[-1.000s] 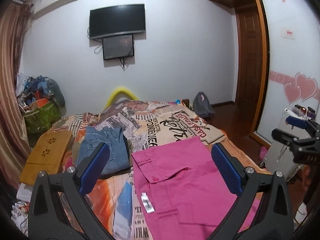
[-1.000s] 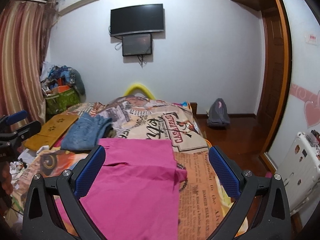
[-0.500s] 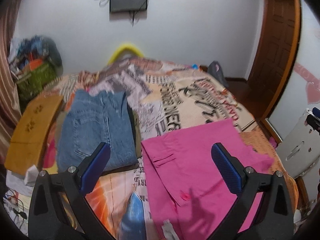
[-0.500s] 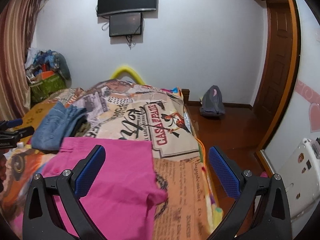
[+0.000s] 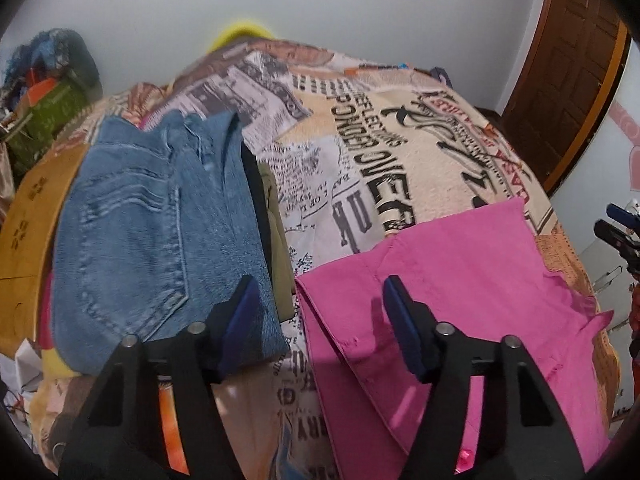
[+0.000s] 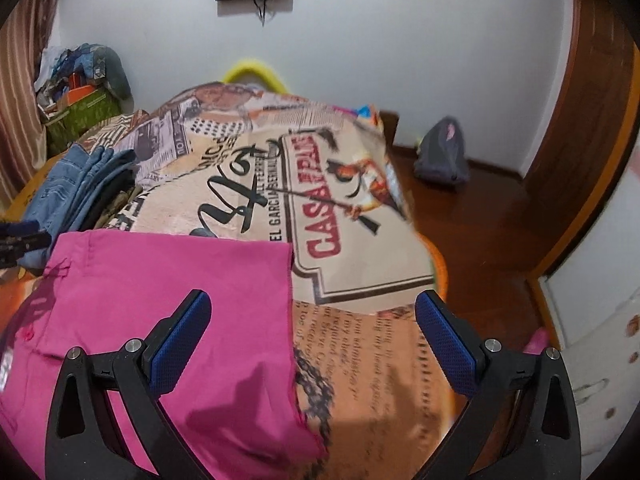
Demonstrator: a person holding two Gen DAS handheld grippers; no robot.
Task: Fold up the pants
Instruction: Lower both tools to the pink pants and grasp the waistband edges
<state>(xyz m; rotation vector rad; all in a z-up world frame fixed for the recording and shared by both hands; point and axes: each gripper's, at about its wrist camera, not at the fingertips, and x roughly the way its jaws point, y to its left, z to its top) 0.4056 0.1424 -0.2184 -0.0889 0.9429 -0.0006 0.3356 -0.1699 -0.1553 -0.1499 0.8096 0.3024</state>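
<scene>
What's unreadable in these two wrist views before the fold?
- Pink pants, left view: near end cut off by the bottom edge, partly behind the left gripper, whose jaws are closing with no cloth pinched yet.
- Pants, right view: left side cut by the edge; right gripper covers the bottom.
- Garments under the jeans: hidden.

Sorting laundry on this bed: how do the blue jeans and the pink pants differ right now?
The blue jeans are denim, folded into a compact bundle atop other folded clothes; the pink pants are smooth, plain fabric, spread flat directly on the printed bedspread. Both lie side by side, ungripped.
</scene>
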